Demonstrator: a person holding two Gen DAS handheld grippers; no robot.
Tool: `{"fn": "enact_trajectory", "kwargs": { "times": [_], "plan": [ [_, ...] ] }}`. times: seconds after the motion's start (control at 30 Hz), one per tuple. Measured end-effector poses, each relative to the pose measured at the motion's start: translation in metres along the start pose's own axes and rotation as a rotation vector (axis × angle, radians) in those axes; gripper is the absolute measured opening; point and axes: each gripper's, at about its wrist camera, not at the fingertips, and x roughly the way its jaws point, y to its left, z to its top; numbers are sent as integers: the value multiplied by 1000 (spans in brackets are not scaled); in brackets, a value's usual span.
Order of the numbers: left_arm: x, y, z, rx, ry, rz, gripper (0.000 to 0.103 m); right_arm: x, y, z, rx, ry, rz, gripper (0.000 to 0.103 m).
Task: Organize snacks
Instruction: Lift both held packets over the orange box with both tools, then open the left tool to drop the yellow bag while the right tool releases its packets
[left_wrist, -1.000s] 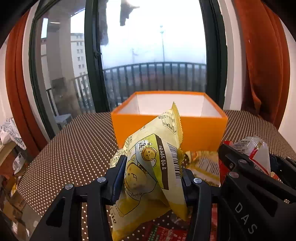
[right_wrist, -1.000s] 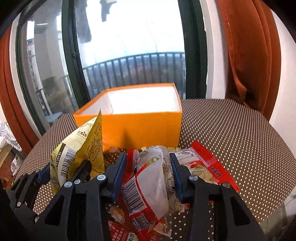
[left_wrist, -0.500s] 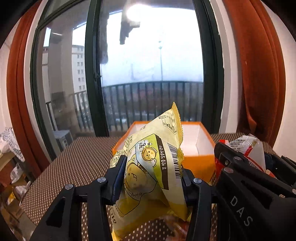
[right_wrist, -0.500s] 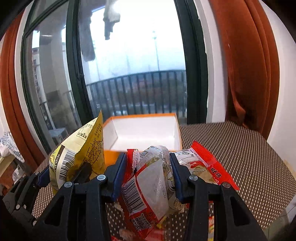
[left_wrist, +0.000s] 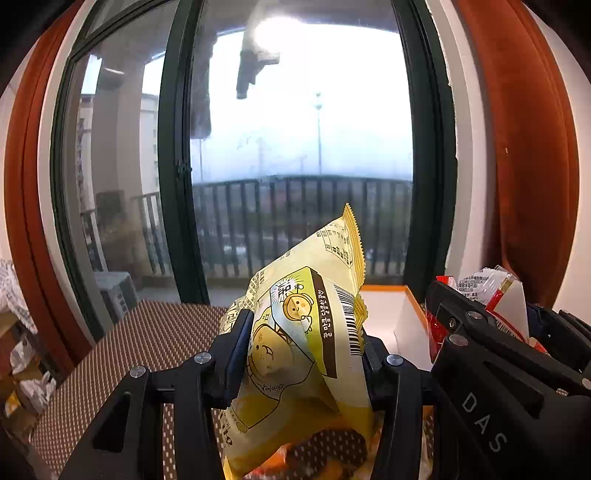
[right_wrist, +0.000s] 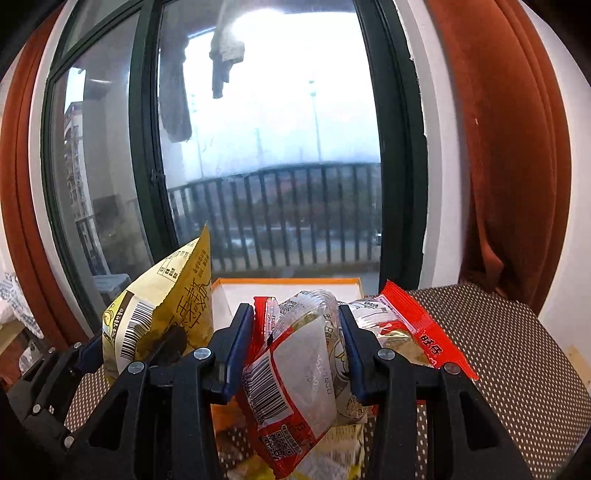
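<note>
Left gripper (left_wrist: 303, 354): fingers (left_wrist: 236, 350) clamped on a yellow pack (left_wrist: 306, 332), pads pressed into both of its sides. Pack is held upright and tilted, crimped top edge up, barcode on its right face. It is carried clear of the table (left_wrist: 155, 332), in front of the box (left_wrist: 406, 314).

Right gripper (right_wrist: 295, 350): fingers (right_wrist: 238, 347) clamped on a bunch of red-and-clear packs (right_wrist: 295, 376). Barcode and QR code are seen on the front pack. A second red pack (right_wrist: 417, 325) sticks out to the right past the right finger; whether it is pinched too or only caught in the bunch cannot be told.

Both grippers are held side by side, just apart. In the left wrist view the right gripper (left_wrist: 480, 332) is seen at the right edge with its packs; in the right wrist view the left gripper (right_wrist: 92, 354) is seen at the left with the yellow pack (right_wrist: 166, 306).

Box: orange outside, white inside, open top, set on the dotted brown table straight ahead of both grippers, between them and the window (right_wrist: 258, 147). Only its far wall and part of the inside are seen behind the packs; what the box holds cannot be told.

More wrappers (right_wrist: 332, 454) are seen low in the right view, under the held bunch. A rust curtain (right_wrist: 517, 184) hangs to the right of the window.
</note>
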Motion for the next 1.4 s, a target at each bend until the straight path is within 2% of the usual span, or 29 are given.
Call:
{"fn": "enact_trajectory", "kwargs": {
  "times": [0.2, 0.47, 0.6, 0.7, 0.87, 0.9, 0.97, 1.07, 1.17, 1.27, 1.4],
  "plan": [
    [34, -3, 15, 16, -22, 1, 50, 33, -7, 18, 25, -4, 13, 48],
    [100, -6, 20, 32, 15, -33, 50, 94, -14, 25, 57, 45, 11, 48],
    [135, -7, 12, 47, 62, -44, 51, 132, -21, 15, 76, 111, 15, 48],
    [157, -11, 2, 100, 94, -15, 52, 156, -25, 8, 89, 162, 23, 48],
    [183, -18, -10, 128, 173, -33, 56, 191, -30, -5, 104, 240, 13, 48],
    [188, -18, -11, 122, 189, -43, 61, 193, -30, -7, 98, 243, 9, 48],
    [198, -19, -16, 103, 232, -78, 63, 199, -26, -12, 76, 253, 21, 48],
    [208, -19, -19, 88, 299, -107, 64, 209, -27, -17, 78, 278, 45, 48],
    [209, -15, -22, 56, 342, -132, 71, 214, -26, -17, 70, 310, 72, 48],
    [210, -16, -25, 44, 394, -141, 71, 219, -27, -19, 67, 373, 102, 48],
    [209, -23, -26, 31, 430, -163, 69, 215, -30, -19, 19, 338, 101, 48]
  ]
}}
